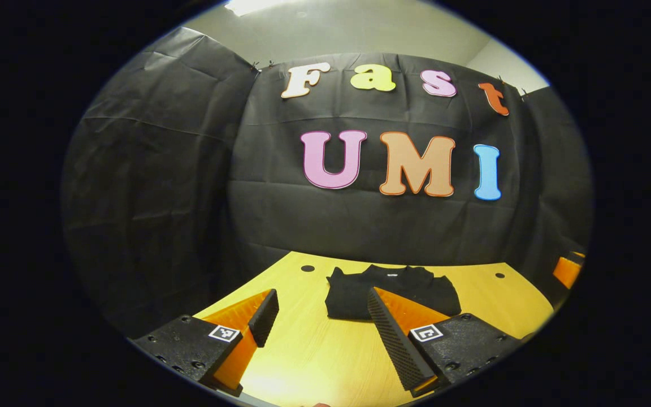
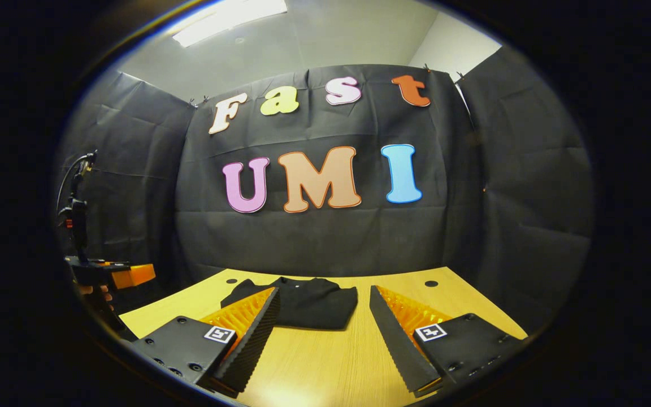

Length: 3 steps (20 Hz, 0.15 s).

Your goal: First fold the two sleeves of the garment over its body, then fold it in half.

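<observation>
On the table: garment (image 1: 391,292) — a dark top lying as a compact, roughly rectangular bundle toward the far edge of the wooden table (image 1: 314,356), near the booth wall.
Garment, from the right gripper view: same bundle (image 2: 303,302), flat, with no sleeve seen sticking out to either side.
Left gripper (image 1: 320,316): fingers spread wide, holding nothing, raised above the table on the near side of the garment (apart from it).
Right gripper (image 2: 322,316): fingers likewise spread and empty, above the table short of the garment; the other gripper and a hand show at its far left.
Step in hand: judged as late — sleeves appear folded in, and the half fold may be done, though the layers cannot be told apart.
Next move: if a fold remains, both grippers must reach forward, pinch the near hem corners and carry them over; otherwise, withdraw.
</observation>
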Tool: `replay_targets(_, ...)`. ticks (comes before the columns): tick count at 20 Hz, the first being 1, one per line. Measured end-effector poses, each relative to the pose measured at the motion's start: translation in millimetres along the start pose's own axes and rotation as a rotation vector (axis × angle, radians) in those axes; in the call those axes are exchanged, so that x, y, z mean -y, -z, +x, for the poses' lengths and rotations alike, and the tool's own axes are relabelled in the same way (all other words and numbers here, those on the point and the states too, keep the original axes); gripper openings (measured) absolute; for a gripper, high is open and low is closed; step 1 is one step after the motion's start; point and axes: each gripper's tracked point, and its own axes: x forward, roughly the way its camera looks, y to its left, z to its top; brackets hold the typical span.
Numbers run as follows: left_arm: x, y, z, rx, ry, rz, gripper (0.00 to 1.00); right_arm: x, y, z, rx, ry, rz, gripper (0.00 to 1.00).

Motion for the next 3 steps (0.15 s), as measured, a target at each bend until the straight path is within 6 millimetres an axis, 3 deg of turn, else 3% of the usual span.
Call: replay_targets(3,-2.5,-2.1,0.5,0.005,-0.01,0.015,0.93,1.8,-0.3,-2.0,0.006,0.007,-0.004,0.99)
